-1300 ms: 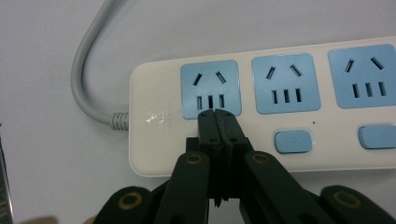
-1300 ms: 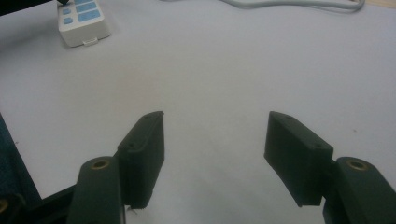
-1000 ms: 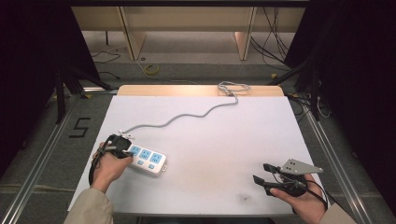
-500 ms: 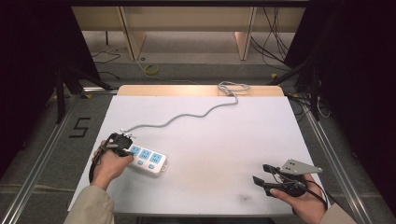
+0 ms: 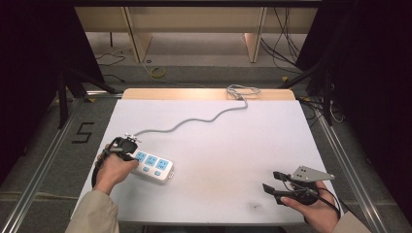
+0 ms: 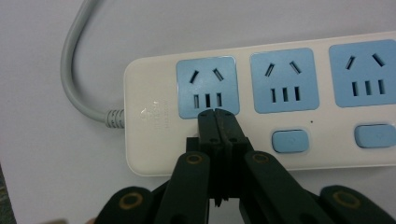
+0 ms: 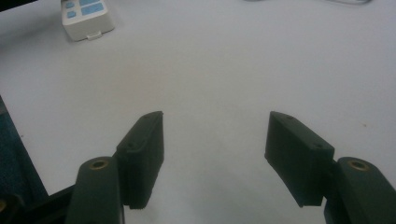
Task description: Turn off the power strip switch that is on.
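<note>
The right gripper (image 5: 273,181) rests at the table's (image 5: 233,145) near right corner, jaws wide apart and empty. The left gripper (image 6: 217,114), jaws closed together, presses its tips on the power strip (image 5: 153,166) at near left. The strip's grey cord (image 5: 194,122) runs to the far edge.

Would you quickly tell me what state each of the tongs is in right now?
Left tongs: closed, holding nothing, tips over the first switch of the white power strip with blue sockets.
Right tongs: open, empty, above the white table.
</note>
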`<act>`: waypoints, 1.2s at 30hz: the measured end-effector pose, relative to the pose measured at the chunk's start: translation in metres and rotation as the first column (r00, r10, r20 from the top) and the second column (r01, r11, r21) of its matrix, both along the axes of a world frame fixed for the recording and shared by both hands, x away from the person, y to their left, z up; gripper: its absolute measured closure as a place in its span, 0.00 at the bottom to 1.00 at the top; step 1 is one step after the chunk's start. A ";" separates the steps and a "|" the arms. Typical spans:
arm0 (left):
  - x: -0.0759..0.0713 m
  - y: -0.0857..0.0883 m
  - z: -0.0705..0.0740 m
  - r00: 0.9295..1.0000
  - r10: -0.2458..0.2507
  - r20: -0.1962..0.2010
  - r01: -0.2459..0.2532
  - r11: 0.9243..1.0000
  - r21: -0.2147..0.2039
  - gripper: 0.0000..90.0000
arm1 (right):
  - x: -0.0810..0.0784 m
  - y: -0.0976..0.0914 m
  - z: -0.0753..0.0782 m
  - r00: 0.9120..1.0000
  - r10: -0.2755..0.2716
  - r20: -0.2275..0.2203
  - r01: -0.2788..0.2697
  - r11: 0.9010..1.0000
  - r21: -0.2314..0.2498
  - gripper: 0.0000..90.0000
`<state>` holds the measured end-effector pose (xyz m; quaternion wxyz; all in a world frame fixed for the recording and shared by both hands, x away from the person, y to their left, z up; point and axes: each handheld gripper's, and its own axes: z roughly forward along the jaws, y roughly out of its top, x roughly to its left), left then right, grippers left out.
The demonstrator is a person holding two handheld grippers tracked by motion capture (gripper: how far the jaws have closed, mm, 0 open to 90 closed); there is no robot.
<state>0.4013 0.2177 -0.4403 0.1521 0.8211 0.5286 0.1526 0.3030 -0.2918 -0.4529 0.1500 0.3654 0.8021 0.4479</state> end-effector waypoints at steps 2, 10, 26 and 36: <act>0.000 0.000 0.000 1.000 0.001 -0.004 -0.001 1.000 -0.001 1.00 | 0.000 0.000 0.000 1.000 0.001 -0.001 -0.001 1.000 -0.001 0.42; 0.001 -0.004 0.001 1.000 -0.006 -0.023 0.007 1.000 0.022 1.00 | 0.000 0.000 0.000 1.000 0.000 -0.002 0.000 1.000 -0.001 0.42; 0.002 -0.005 0.001 0.999 -0.002 -0.034 0.003 1.000 0.029 1.00 | -0.001 0.000 0.000 1.000 0.006 0.000 -0.006 1.000 0.001 0.42; 0.002 -0.004 0.001 0.999 0.004 -0.037 -0.003 1.000 0.022 1.00 | -0.001 0.001 0.000 1.000 0.012 0.002 -0.012 1.000 0.001 0.42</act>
